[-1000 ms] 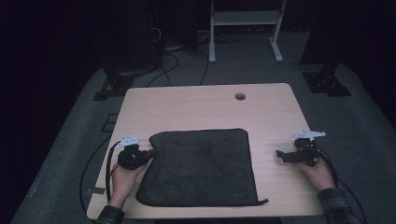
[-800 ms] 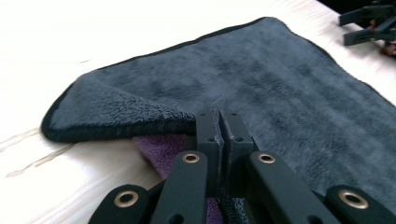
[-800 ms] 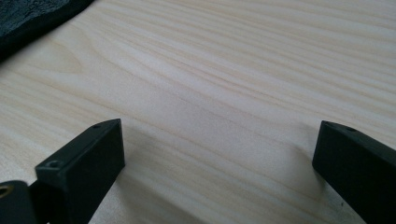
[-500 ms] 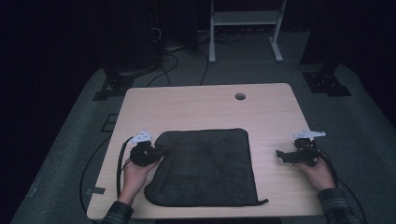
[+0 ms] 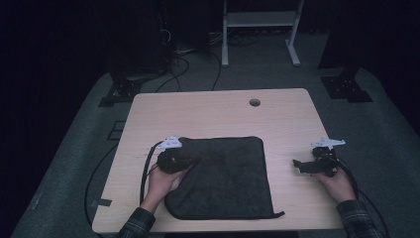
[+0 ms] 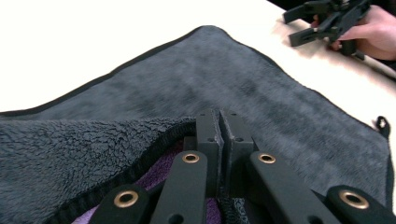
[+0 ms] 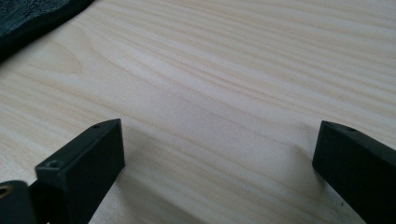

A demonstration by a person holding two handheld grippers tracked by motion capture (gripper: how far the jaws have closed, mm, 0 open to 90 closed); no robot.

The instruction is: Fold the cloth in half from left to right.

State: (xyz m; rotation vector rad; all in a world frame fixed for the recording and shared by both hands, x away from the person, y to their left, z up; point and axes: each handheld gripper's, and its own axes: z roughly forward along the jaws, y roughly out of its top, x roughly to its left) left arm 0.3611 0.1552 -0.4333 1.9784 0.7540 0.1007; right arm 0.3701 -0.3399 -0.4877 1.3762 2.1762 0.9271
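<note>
A dark grey towel (image 5: 233,178) lies flat on the light wooden table (image 5: 213,111). My left gripper (image 5: 191,159) is shut on the towel's left edge and holds it lifted over the rest of the cloth. In the left gripper view the jaws (image 6: 218,117) are pressed together on the hem, and the raised fold (image 6: 70,149) shows a purple underside (image 6: 175,161). My right gripper (image 5: 298,165) rests on bare table to the right of the towel, open, with nothing between its fingers (image 7: 219,135). The towel's corner (image 7: 28,14) lies beyond it at the upper left.
A small round hole (image 5: 254,102) sits near the table's far edge. Cables (image 5: 143,173) trail off the left side to the floor. A white frame stand (image 5: 260,20) and dark equipment stand on the floor beyond the table.
My left gripper has moved rightward, dragging the towel's left edge in over the cloth. The right gripper has stayed put.
</note>
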